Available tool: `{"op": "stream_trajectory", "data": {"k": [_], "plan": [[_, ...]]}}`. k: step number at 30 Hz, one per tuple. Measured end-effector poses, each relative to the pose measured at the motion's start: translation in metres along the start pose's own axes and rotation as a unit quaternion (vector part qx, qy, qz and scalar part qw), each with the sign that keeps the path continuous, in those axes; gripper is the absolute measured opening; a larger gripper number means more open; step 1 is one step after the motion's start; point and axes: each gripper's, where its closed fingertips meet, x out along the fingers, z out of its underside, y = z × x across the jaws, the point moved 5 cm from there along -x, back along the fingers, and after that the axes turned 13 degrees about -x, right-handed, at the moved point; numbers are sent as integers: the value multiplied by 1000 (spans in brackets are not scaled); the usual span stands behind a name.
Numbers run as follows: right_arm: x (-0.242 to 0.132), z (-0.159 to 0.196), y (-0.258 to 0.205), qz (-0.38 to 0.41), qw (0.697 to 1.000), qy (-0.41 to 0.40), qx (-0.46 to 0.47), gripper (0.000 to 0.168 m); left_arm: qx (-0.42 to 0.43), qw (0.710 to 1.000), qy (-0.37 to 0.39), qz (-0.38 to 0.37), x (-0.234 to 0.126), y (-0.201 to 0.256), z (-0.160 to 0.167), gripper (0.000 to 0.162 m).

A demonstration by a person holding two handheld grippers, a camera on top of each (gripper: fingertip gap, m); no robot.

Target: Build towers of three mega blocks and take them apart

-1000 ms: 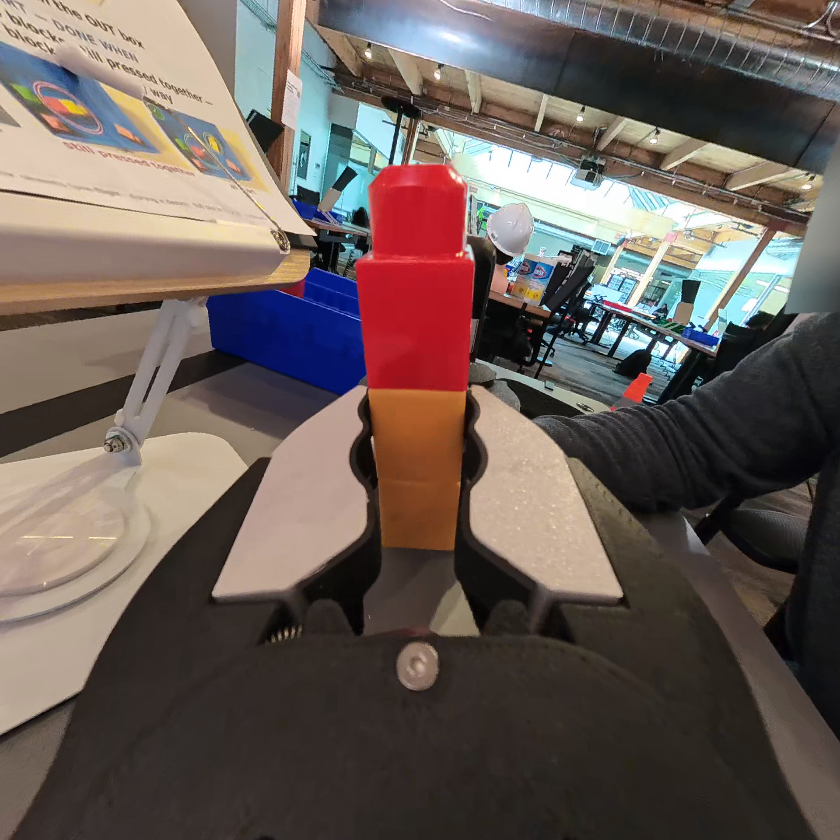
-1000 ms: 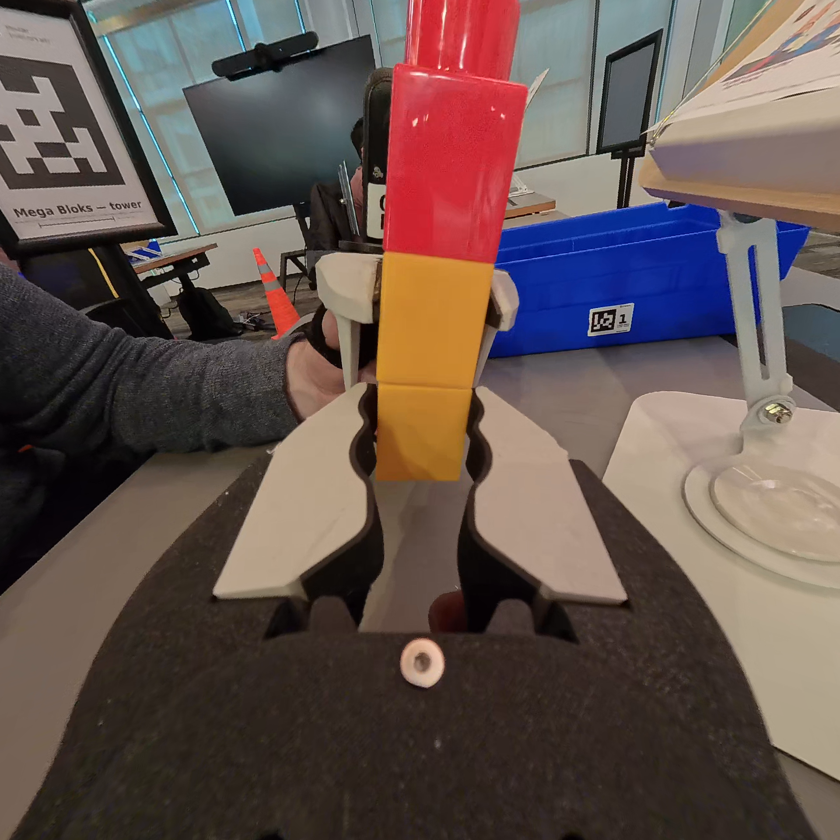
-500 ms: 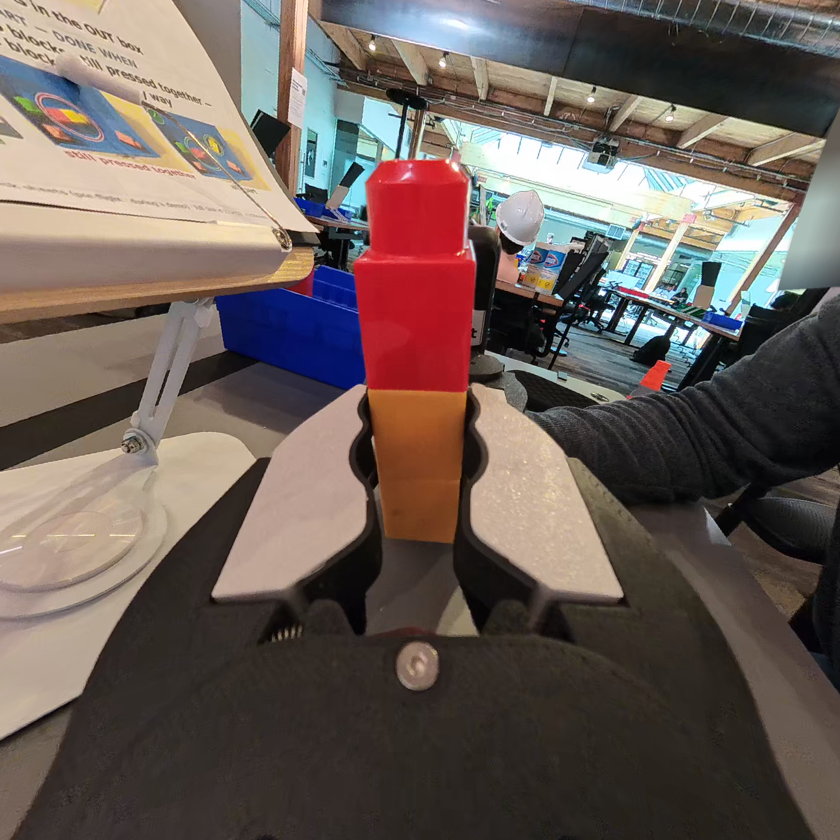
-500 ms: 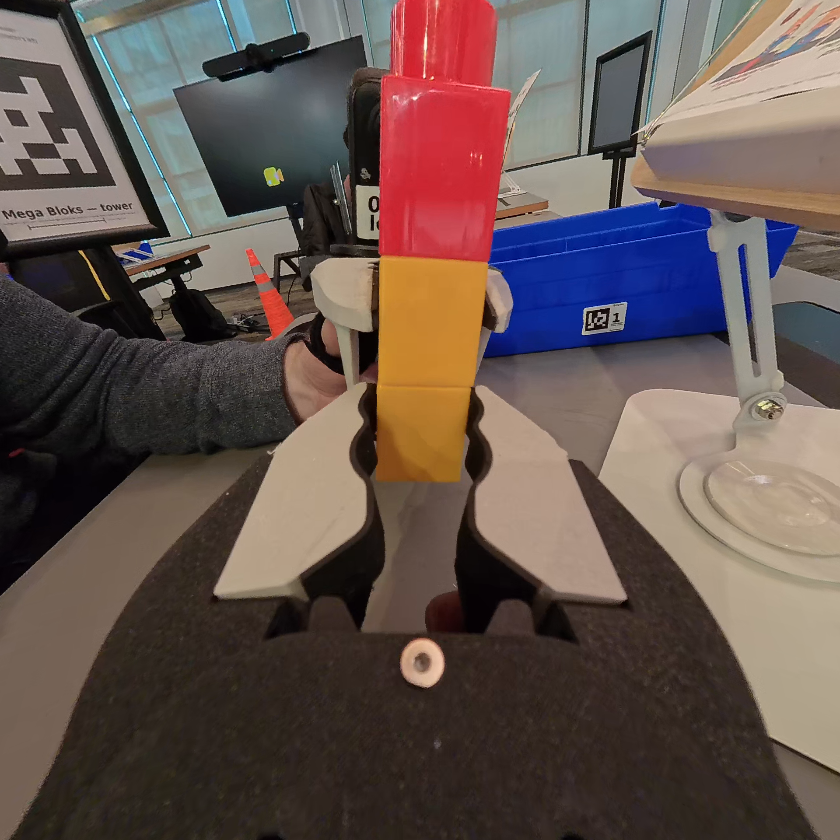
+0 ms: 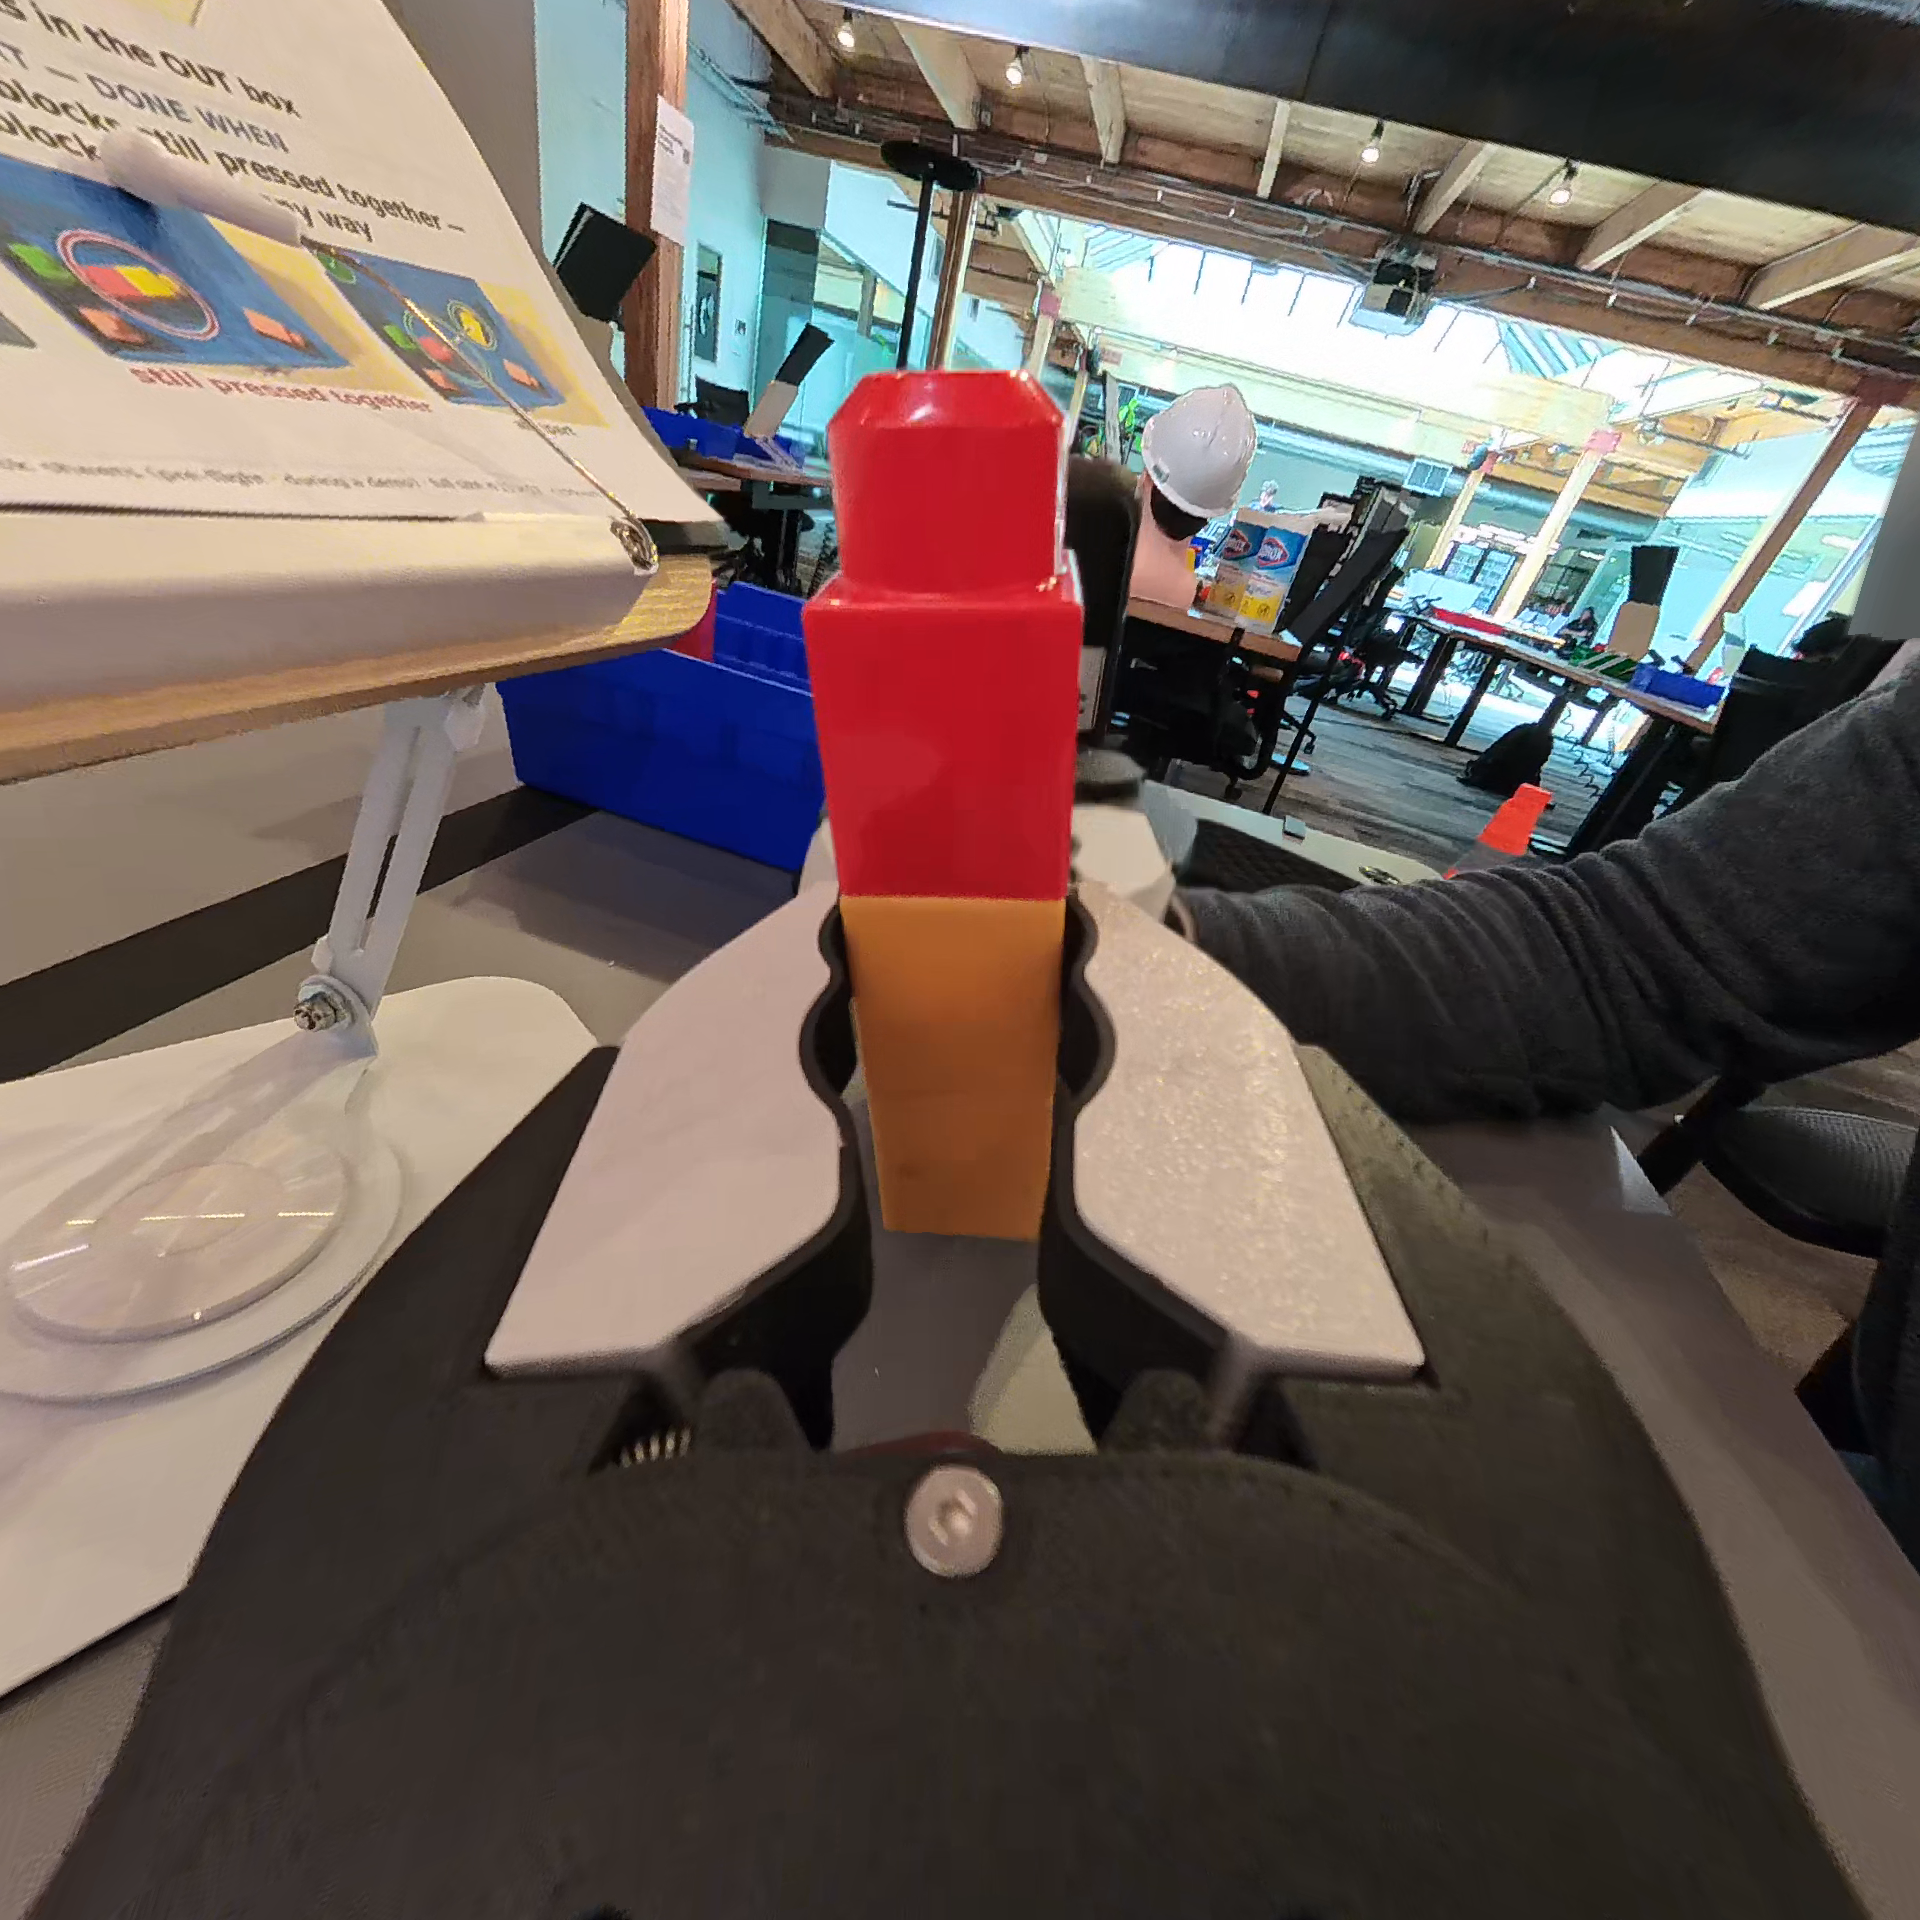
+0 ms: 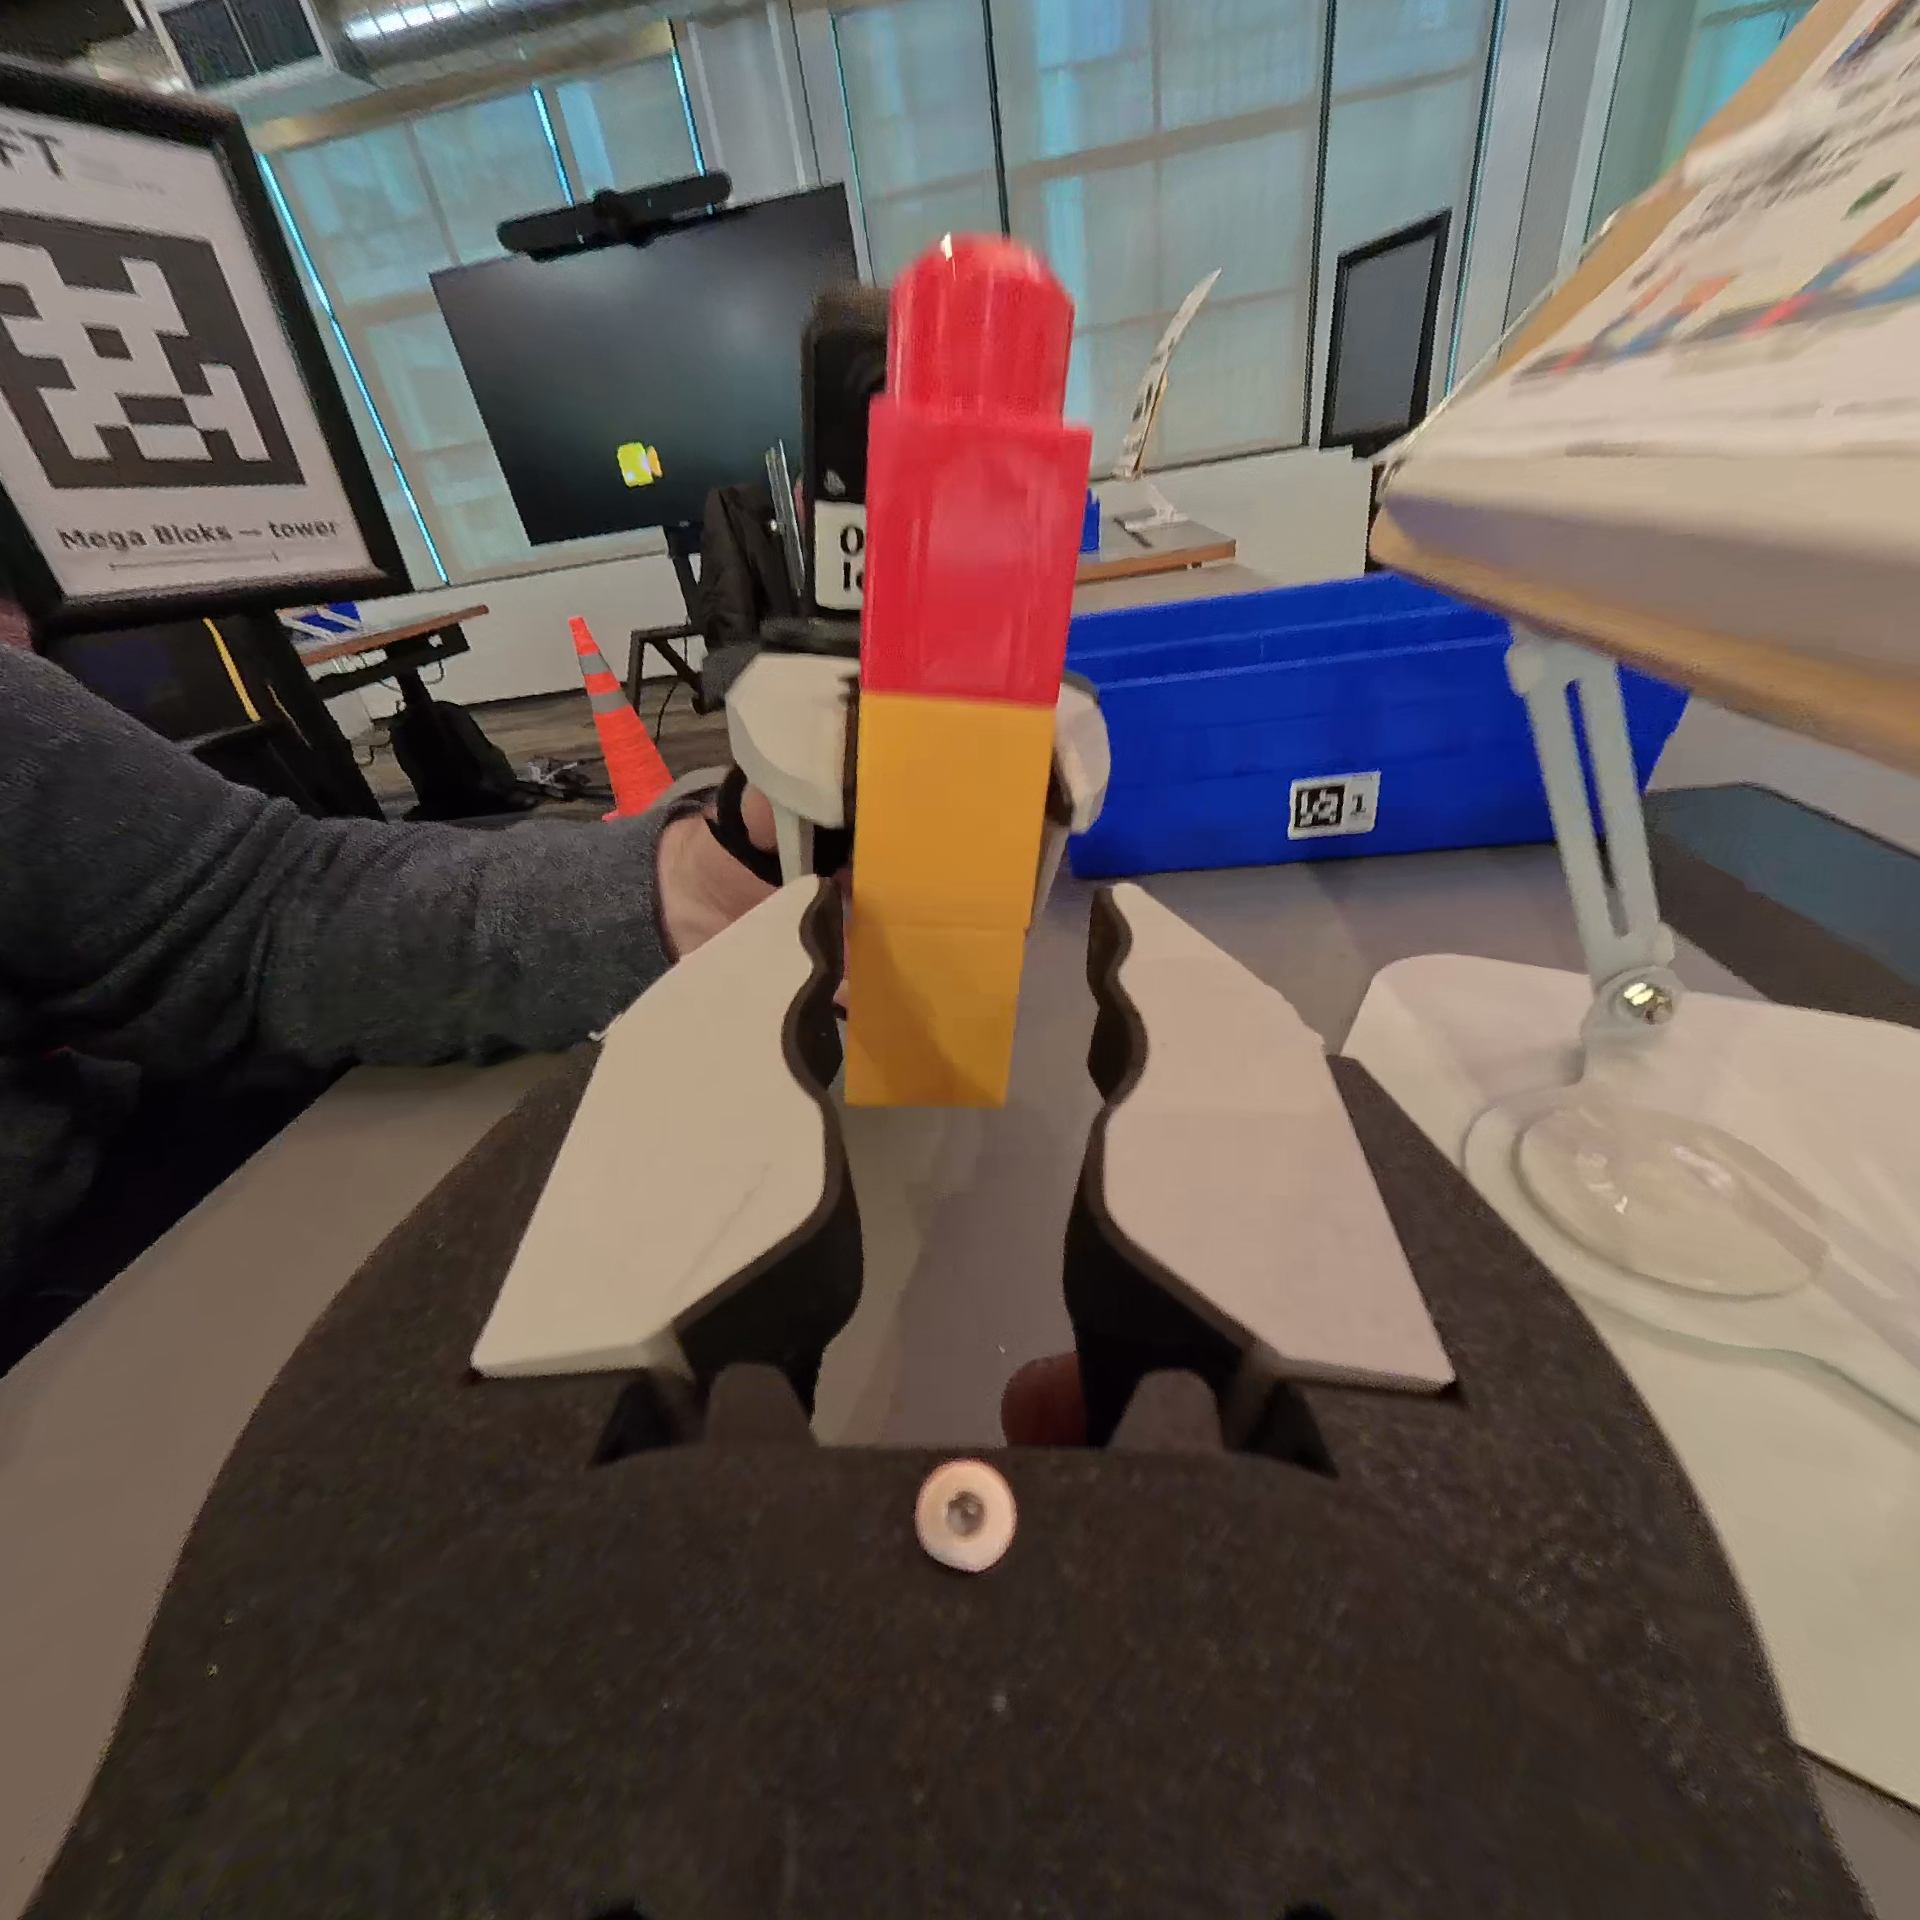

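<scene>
A tower of three blocks stands upright: a red block (image 5: 943,748) on top of two yellow blocks (image 5: 951,1049). My left gripper (image 5: 951,935) is shut on the middle yellow block. In the right wrist view the red block (image 6: 966,551) sits over the middle yellow block (image 6: 951,800) and the bottom yellow block (image 6: 930,1008). My right gripper (image 6: 961,935) is open, its jaws standing apart on both sides of the bottom yellow block without touching it. The left gripper's fingers (image 6: 784,748) show behind the tower, clamped on the middle block.
A blue bin (image 6: 1351,717) stands behind the tower on the grey table (image 6: 1299,914). A white stand (image 5: 343,997) with a round base holds a tilted instruction board (image 5: 260,416) over a white mat. A person's sleeved arm (image 5: 1558,956) reaches in. Left and right tips are no more than a few centimetres apart.
My right gripper has opened and let go of the bottom yellow block. The right wrist view has tilted, so the tower sits lower in it. My left gripper still holds the tower.
</scene>
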Motion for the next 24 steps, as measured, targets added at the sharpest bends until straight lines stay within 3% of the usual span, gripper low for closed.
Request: {"op": "stream_trajectory", "data": {"k": [9,11,13,17,19,24], "plan": [[-3,-39,-7,-10,999,15,-32,48,46,993,-102,-21,12,7,18,36],[0,-40,-8,-7,999,-4,-39,37,54,992,-117,-20,15,10,21,36],[0,-40,-9,-11,999,-17,-45,37,58,990,-125,-18,18,11,24,36],[-1,-45,-8,-5,999,-17,-38,36,49,993,-104,-11,17,12,19,36],[-5,-53,-7,2,999,-16,-45,37,44,995,-93,-7,15,13,15,44],[-43,-93,7,69,995,-26,-70,36,21,998,-60,-12,4,3,8,41]]}}
